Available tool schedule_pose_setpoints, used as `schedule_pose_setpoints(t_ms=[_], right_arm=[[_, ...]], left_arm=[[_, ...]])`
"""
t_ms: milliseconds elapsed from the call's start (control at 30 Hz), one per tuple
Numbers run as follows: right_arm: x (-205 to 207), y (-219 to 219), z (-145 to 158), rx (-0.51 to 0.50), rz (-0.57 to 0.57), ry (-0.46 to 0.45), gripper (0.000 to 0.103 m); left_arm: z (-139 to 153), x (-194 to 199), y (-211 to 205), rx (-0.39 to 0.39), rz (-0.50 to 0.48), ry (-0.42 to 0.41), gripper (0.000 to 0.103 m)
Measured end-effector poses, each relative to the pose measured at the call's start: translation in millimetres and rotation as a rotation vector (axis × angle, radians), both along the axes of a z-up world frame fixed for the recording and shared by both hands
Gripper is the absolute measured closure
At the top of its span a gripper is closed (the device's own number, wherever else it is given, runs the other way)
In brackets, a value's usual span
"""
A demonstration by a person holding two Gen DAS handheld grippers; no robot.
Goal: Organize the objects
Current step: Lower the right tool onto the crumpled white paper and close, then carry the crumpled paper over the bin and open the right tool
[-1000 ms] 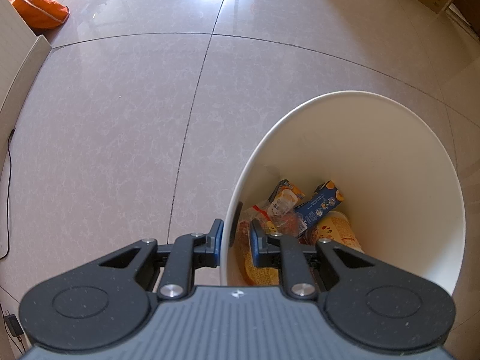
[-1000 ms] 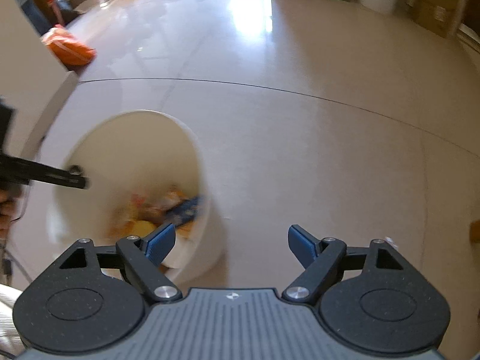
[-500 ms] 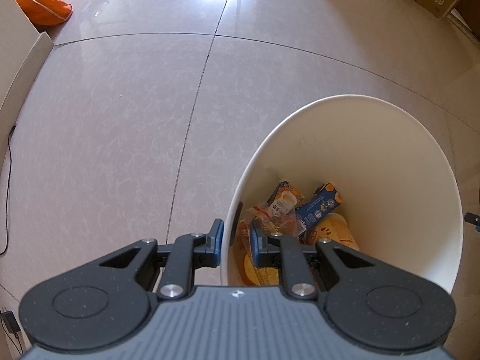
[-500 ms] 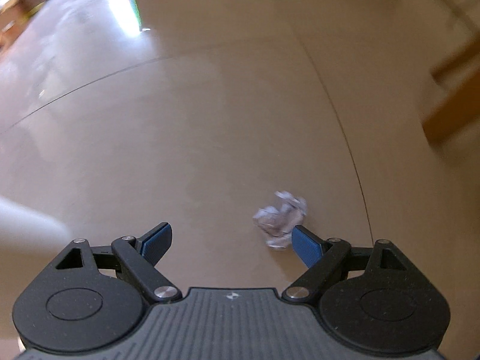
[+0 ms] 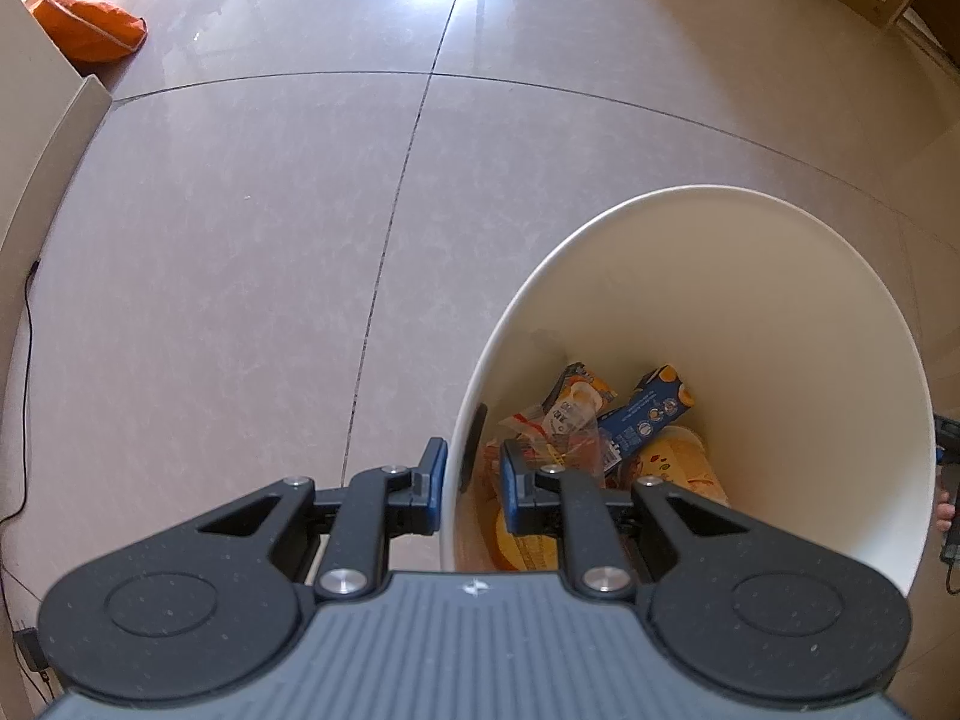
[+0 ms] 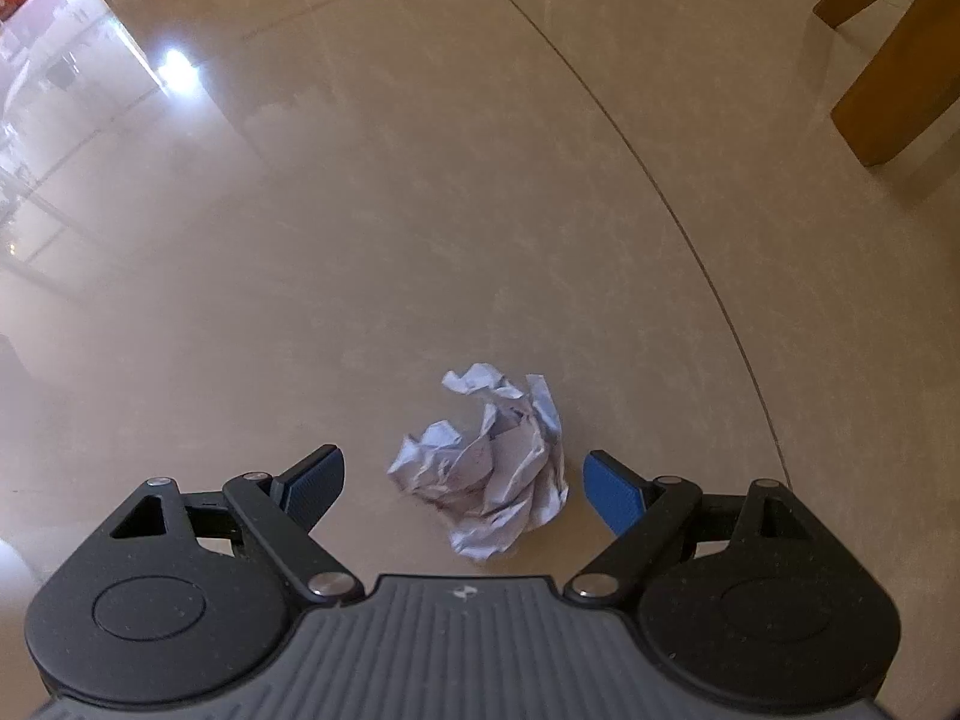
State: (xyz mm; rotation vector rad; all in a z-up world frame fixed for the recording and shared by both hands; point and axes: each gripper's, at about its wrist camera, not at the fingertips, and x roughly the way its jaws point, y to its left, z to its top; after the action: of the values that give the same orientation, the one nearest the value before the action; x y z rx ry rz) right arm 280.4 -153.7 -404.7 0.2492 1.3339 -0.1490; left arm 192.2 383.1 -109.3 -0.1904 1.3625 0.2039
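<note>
Right gripper [image 6: 462,477] open around crumpled paper [image 6: 489,465], not yet pinching.
Centre the paper between the pads, close gently; left gripper [image 5: 471,483] clamps the bin [image 5: 780,312] rim.

Bright daylight glares off the floor [image 5: 240,240]; fisheye-curved edges.

No legible text on the bin's [image 5: 780,312] packages [image 5: 651,414].

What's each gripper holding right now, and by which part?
Left gripper clamps the white plastic bin's near rim. Right gripper holds nothing, open around the crumpled white paper ball.
</note>
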Motion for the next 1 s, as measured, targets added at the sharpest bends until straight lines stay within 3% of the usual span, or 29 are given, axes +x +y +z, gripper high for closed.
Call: schedule_pose_setpoints(t_ms=[400,733,1000], right_arm=[[12.5,-2.4,-34.5,-0.030,0.008,0.019,0.014],[14.3,5.2,-29.1,-0.031,0.027,0.027,0.040],[11.5,9.4,-7.2,-0.028,0.031,0.043,0.045]], left_arm=[[-1.5,1.2,1.6,-0.006,0.015,0.007,0.086],[-1.4,1.6,0.3,-0.001,0.011,0.006,0.086],[-1.3,1.4,-1.6,0.007,0.010,0.005,0.086]])
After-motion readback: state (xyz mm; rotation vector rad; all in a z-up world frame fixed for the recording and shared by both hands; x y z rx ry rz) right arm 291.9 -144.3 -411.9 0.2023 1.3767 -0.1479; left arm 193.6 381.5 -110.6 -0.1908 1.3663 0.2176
